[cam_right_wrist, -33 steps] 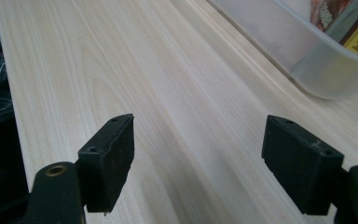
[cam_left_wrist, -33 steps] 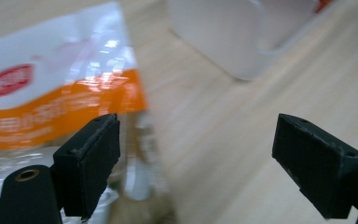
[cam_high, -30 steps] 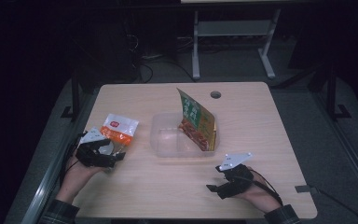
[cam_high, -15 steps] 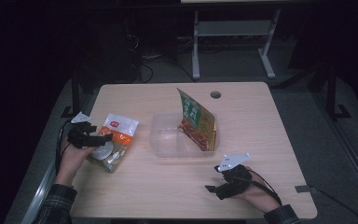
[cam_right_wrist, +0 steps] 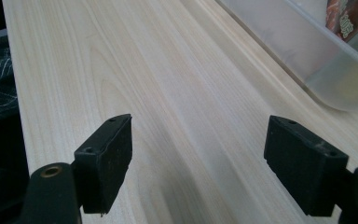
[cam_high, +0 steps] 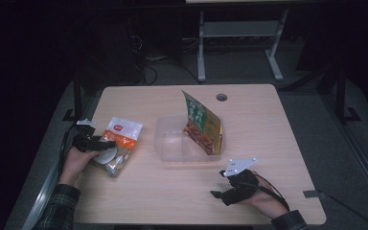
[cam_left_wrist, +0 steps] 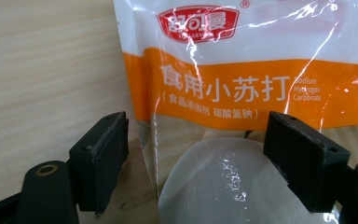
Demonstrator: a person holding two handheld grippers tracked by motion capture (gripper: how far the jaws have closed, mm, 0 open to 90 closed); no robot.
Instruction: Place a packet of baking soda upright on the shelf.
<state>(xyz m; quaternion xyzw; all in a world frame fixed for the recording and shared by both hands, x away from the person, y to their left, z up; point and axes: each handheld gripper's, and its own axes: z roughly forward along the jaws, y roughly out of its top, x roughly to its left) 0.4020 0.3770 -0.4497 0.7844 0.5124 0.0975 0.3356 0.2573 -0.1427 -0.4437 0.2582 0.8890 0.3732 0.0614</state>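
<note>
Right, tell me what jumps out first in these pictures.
The orange-and-white pouch lies at the table's left, with the left gripper open around its lower end. At mid-table a green packet leans upright in the clear tub. The right gripper rests open over bare wood.

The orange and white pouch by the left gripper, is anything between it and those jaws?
Nothing visible is in the way. In the left gripper view the orange and white pouch lies on the bare table directly ahead of the left gripper, whose open jaws already flank the pouch's near end.
</note>
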